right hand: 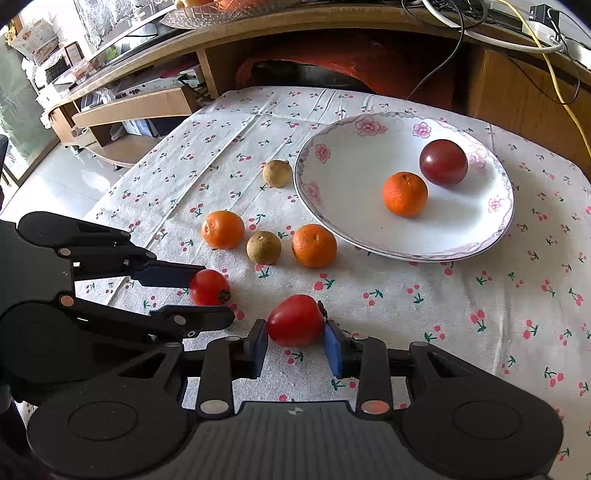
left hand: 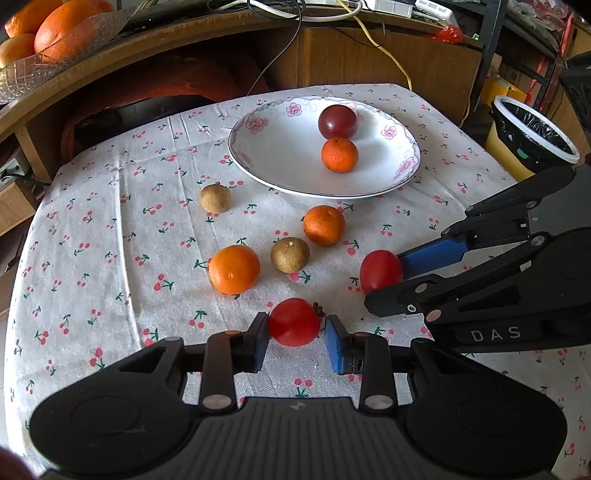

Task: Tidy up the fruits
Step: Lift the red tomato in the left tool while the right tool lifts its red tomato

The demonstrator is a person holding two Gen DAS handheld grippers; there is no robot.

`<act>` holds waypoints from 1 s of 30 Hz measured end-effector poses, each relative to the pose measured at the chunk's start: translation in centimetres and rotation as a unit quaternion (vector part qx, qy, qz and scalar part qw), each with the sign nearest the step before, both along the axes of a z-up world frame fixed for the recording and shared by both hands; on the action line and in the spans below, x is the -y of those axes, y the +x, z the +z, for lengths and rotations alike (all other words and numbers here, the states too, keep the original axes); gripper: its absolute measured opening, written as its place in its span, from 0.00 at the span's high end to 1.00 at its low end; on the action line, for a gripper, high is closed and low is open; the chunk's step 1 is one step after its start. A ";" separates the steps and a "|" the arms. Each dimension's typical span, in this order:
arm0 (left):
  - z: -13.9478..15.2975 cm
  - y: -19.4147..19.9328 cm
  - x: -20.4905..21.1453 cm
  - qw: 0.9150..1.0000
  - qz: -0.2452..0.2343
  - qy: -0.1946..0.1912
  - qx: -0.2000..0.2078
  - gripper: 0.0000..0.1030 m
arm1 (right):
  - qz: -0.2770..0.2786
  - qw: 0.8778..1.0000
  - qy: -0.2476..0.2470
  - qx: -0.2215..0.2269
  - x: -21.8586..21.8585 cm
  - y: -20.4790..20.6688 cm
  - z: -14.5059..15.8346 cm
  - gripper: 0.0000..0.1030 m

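Note:
Each gripper has a red tomato between its pads, low over the cherry-print cloth. My left gripper (left hand: pixel 296 325) is shut on a round tomato (left hand: pixel 294 322), also in the right wrist view as left gripper (right hand: pixel 212 295) and tomato (right hand: pixel 208 288). My right gripper (right hand: pixel 295 328) is shut on a longer tomato (right hand: pixel 295 320), seen from the left wrist as right gripper (left hand: pixel 384 280) and tomato (left hand: pixel 380 271). Behind them lie two oranges (left hand: pixel 234 269) (left hand: pixel 324 225) and two small brown fruits (left hand: pixel 290 254) (left hand: pixel 215 198). The flowered white plate (left hand: pixel 280 155) holds a dark red plum (left hand: pixel 338 120) and an orange (left hand: pixel 339 155).
A bin with a black liner (left hand: pixel 532 136) stands past the table's right edge. A wooden desk with cables runs along the back, with a glass bowl of large oranges (left hand: pixel 55 33) on it. A cardboard box (right hand: pixel 136 107) lies on a shelf at the far left.

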State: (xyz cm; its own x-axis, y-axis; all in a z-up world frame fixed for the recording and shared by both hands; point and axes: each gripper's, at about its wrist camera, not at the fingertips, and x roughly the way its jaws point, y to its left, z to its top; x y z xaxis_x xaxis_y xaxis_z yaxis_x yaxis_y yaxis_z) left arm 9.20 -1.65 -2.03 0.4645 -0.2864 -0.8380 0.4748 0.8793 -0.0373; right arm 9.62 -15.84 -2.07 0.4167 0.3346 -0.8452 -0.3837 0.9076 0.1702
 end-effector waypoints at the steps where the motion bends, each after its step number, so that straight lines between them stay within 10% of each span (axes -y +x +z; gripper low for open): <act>1: 0.0 0.0 0.0 1.000 0.001 -0.001 0.000 0.61 | -0.001 1.000 0.002 0.000 0.0 0.0 0.0 0.72; 30: 0.9 0.5 0.4 1.000 0.003 -0.008 0.013 0.63 | -0.013 1.000 0.010 0.007 0.7 0.0 1.1 0.73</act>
